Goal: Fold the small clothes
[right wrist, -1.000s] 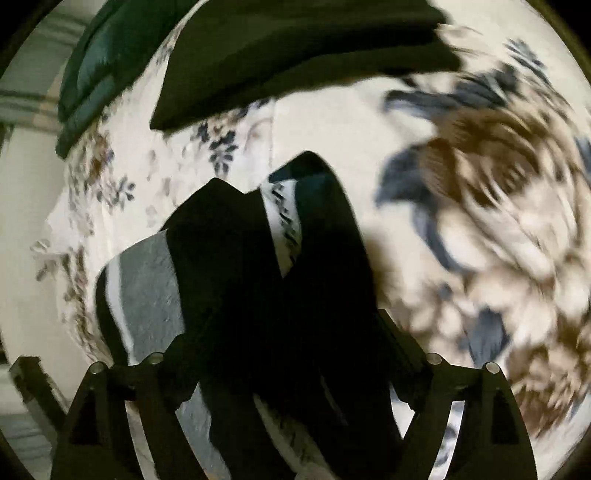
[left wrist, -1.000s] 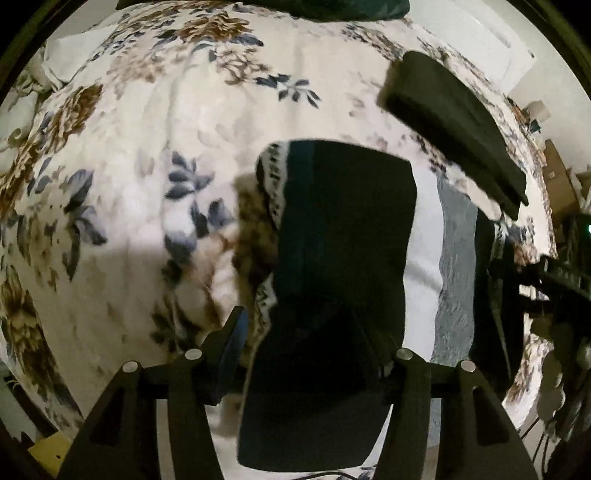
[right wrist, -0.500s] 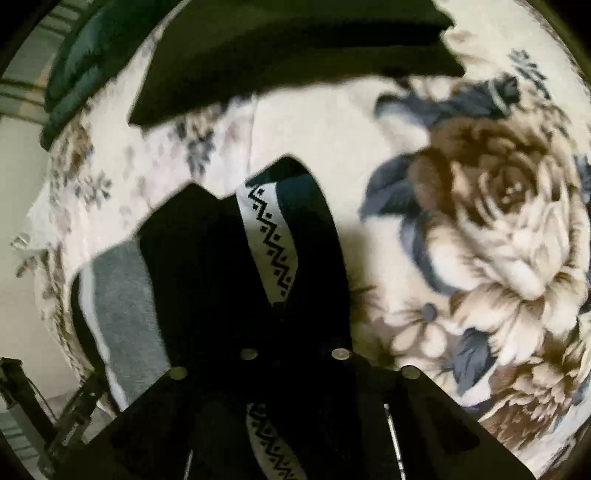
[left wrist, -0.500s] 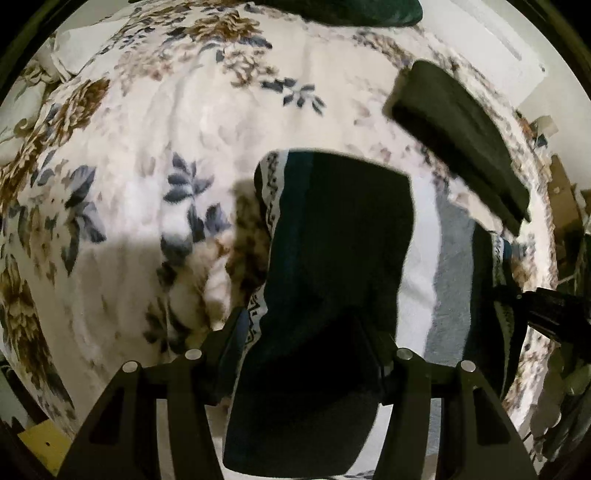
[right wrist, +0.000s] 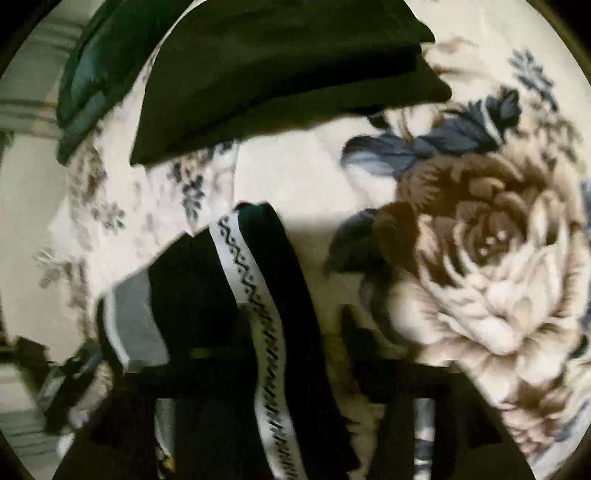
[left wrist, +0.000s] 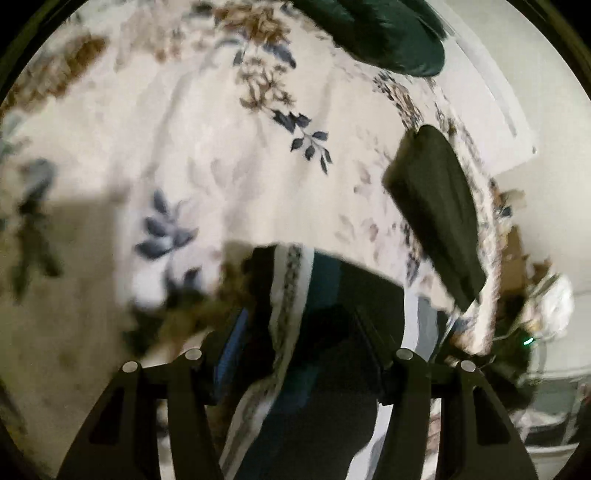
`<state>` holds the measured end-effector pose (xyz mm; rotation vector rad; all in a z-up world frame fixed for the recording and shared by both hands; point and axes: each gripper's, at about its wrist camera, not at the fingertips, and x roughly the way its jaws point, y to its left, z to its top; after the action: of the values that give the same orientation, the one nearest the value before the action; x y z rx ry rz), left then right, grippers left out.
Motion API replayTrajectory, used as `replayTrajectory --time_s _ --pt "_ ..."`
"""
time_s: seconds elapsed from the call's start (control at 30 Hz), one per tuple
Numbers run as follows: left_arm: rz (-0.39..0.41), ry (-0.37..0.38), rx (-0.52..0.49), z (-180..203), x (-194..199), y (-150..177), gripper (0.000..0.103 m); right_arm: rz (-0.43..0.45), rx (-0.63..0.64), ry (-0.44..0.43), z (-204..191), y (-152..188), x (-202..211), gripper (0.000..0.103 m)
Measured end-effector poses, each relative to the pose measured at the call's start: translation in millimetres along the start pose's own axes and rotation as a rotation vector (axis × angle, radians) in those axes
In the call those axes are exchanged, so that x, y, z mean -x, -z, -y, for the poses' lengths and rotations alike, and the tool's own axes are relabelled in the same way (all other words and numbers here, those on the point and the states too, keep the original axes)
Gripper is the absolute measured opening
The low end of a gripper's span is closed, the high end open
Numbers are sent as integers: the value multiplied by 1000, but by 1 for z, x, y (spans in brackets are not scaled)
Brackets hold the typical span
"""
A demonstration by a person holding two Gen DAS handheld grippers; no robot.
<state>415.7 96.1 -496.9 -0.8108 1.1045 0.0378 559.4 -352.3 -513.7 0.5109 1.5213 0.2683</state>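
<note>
Striped garment (left wrist: 332,332), dark with a white patterned band and grey and white stripes, sits between the left gripper (left wrist: 295,332) fingers in the left wrist view. Fingers (left wrist: 229,339) stand apart with cloth filling the gap; whether they pinch it cannot be told. Ahead of the fingers spreads the floral bedspread (left wrist: 166,129). Ahead and to the right lies a folded dark garment (left wrist: 436,206); farther ahead, a dark green pillow (left wrist: 388,33). View is blurred.

Right wrist view: striped garment (right wrist: 255,280) runs from between the right gripper (right wrist: 295,354) fingers forward, patterned band up the middle, grey stripe to the left. Fingers are dark and blurred, so their state cannot be told. Folded dark garment (right wrist: 288,77) lies ahead, green pillow (right wrist: 92,74) ahead-left, big brown rose of the bedspread (right wrist: 491,258) to the right.
</note>
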Motion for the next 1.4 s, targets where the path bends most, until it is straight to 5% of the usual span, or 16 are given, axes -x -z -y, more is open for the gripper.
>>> replayTrajectory --time_s 0.13,0.2,0.23,0.27,0.3,0.47,0.63,0.7,0.77,0.87,0.97,1.0,1.17,1.2,1.23,1.4 --pt "-37 96 64 -9 -31 -16 52 -69 -81 -104 11 -18 -35 69" --pt "-15 89 45 -4 -33 -17 26 -69 -86 -139 11 -25 -42 67" --pt "-6 83 32 -2 -30 -18 20 -47 -69 -156 6 -26 -41 59" --pt "20 82 21 0 -23 -18 18 -38 -46 -153 0 -28 -40 22" --pt "40 86 19 0 -17 -18 18 -25 -33 -148 -5 -28 -36 13" --pt "3 74 38 -13 -26 -25 19 101 42 -87 -32 -39 -9 11" --pt "2 0 -26 -1 -15 -20 26 -57 -16 -42 -18 -44 -33 23" --pt "35 -67 -82 7 -2 -13 35 -47 -33 -58 -9 -33 -20 41" --pt "72 -118 -132 13 12 -5 55 -44 -27 -71 0 -13 -6 52" --pt "154 -162 -214 24 37 16 68 -68 -31 -65 13 23 5 60" --pt "207 -156 -269 32 53 40 100 -98 -52 -68 26 53 2 71" --pt "196 -149 -274 33 53 47 102 -112 -66 -70 29 64 -2 71" --pt "69 -220 -282 30 34 82 102 -148 -150 -107 42 103 -20 68" --pt "43 -230 -276 28 30 89 102 -128 -166 -103 43 109 -19 40" --pt "23 -235 -263 25 29 94 102 -112 -178 -103 43 113 -17 25" --pt "-21 -207 -201 12 35 113 102 -18 -205 -75 37 132 29 12"
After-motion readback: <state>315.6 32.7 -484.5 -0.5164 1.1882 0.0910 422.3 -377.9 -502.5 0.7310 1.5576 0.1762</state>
